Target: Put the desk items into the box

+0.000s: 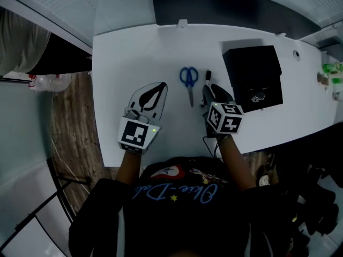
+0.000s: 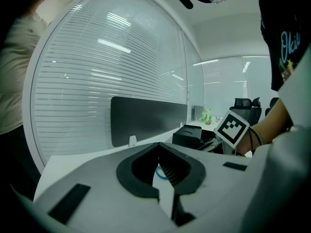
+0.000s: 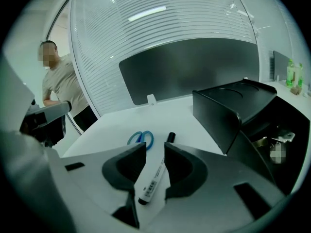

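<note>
Two fingers (image 3: 125, 168) of R gripper (image 3: 154, 149) stand wide w/ pen (image 3: 148, 191) lying loose between them: lower till it's mid-pad, then squeeze square; L gripper (image 2: 159, 145) shut, empty.

The head camera is looking steeply down onto the white bench (image 1: 134, 52), taking in the left claw (image 1: 159, 87) and right claw (image 1: 210, 92) from behind. Each claw camera is riding close behind its jaws, the left facing nearly level, the right tilting down; all three are sharing the blue-handled scissors (image 1: 188, 82) and open black box (image 1: 252, 68).
</note>
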A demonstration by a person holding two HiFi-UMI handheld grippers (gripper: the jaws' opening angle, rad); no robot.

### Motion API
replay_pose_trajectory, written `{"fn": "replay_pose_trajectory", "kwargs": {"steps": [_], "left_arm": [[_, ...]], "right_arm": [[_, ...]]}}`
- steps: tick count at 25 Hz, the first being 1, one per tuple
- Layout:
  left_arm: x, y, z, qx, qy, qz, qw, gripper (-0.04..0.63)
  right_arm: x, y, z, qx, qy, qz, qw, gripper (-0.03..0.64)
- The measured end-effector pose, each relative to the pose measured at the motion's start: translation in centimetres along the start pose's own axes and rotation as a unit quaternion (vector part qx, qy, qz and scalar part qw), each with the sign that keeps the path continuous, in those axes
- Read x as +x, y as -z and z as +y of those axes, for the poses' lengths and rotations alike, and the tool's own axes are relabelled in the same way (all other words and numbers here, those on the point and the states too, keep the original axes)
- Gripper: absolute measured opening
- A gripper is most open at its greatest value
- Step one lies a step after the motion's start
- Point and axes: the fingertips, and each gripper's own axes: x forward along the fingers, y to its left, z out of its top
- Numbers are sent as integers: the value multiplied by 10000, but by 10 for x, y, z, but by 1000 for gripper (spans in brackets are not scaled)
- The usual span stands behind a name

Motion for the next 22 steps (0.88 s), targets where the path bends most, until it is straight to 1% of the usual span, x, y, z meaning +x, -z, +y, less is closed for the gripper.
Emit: {"fn": "replay_pose_trajectory", "kwargs": {"steps": [9,18,22], "left_arm": [[1,10,12,-104,-100,88,9999,8],[0,19,22,-236,-225,149,9994,8],[-2,20,26,-277,-264,145,9992,8]], "right_arm": [[17,9,-4,-53,129,277,9995,126],[26,19,-14,-83,358,555,9978,127],[29,24,-16,-17,387,644,9972,132]]}}
